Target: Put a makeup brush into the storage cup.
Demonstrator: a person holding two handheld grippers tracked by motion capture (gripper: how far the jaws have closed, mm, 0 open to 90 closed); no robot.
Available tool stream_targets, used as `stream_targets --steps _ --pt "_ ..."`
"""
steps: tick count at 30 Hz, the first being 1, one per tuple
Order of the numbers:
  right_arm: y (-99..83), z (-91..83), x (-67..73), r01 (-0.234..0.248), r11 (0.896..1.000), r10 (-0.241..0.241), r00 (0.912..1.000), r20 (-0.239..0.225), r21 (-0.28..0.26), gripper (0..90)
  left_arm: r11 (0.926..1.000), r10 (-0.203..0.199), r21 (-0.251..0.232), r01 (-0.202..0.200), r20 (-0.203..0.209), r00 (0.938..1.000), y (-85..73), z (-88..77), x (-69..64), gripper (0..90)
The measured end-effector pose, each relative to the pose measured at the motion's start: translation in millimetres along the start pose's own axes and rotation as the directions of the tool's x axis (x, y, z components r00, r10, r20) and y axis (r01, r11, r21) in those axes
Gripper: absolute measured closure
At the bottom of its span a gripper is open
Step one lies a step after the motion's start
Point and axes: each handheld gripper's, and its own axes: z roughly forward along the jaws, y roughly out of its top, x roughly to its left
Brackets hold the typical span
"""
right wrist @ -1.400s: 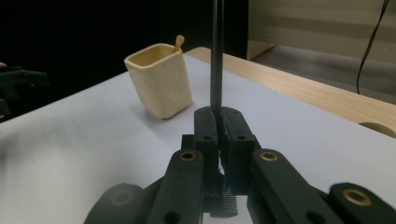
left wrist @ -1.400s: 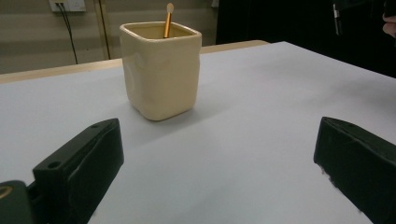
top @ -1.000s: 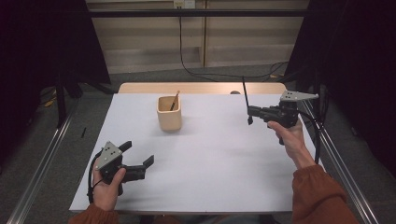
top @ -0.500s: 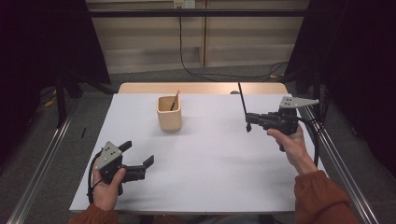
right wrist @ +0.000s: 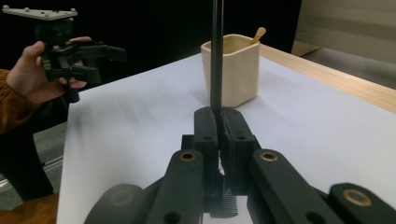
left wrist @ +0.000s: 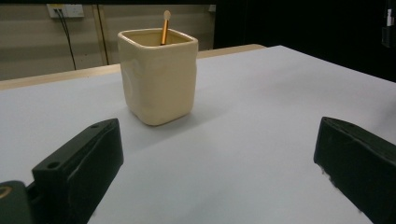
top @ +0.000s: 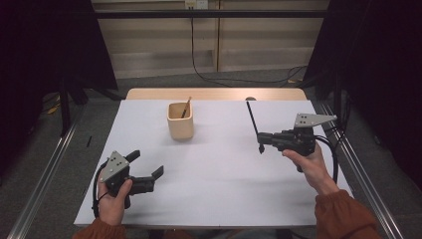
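R hand-held gripper (top: 262, 141) clamps black stick (top: 253, 122)

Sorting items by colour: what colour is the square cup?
Cream cup, clearest in the left gripper view.

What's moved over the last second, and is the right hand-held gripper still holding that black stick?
The right hand-held gripper has slid leftward across the table, toward the cream cup, jaws still shut on the thin black stick, which stands upright in its grip. Nothing was picked up or let go. The left hand-held gripper stays open near the front edge, and the cup with its wooden stick hasn't shifted.
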Motion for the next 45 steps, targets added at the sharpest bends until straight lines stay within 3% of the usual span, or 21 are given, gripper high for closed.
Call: stream_targets --steps 12,21,26,32,36,41,45 --pt "5.7 5.9 15.2 0.031 1.000 -0.031 0.9978 -0.058 0.002 85.6 1.0000 -0.001 0.005 0.001 -0.004 1.0000 -0.4 0.6 0.3 1.4" --pt "13.3 22.1 22.9 0.077 0.995 -0.070 0.9925 -0.100 0.065 85.6 1.0000 -0.002 0.004 0.002 0.000 1.0000 -0.5 1.2 0.4 1.4" --pt "18.4 31.4 27.2 0.118 0.984 -0.101 0.9871 -0.124 0.134 85.6 1.0000 0.003 0.008 -0.003 0.001 1.0000 0.4 -0.1 1.0 1.4" --pt "22.6 41.0 31.1 0.163 0.956 -0.132 0.9816 -0.137 0.244 85.6 0.9999 0.004 0.009 -0.004 0.007 1.0000 0.8 -0.1 1.1 1.4" --pt "23.9 47.0 32.2 0.192 0.928 -0.153 0.9778 -0.143 0.320 85.6 0.9999 0.002 0.012 -0.002 0.007 1.0000 0.7 0.1 1.3 1.4" --pt "25.0 55.9 36.3 0.235 0.882 -0.181 0.9692 -0.167 0.409 85.6 0.9999 0.002 0.012 -0.003 0.006 1.0000 0.7 0.3 1.1 1.4" --pt "25.9 63.6 40.8 0.282 0.833 -0.217 0.9580 -0.187 0.475 85.6 0.9999 0.003 0.012 -0.003 0.006 1.0000 0.8 0.3 1.2 1.4"
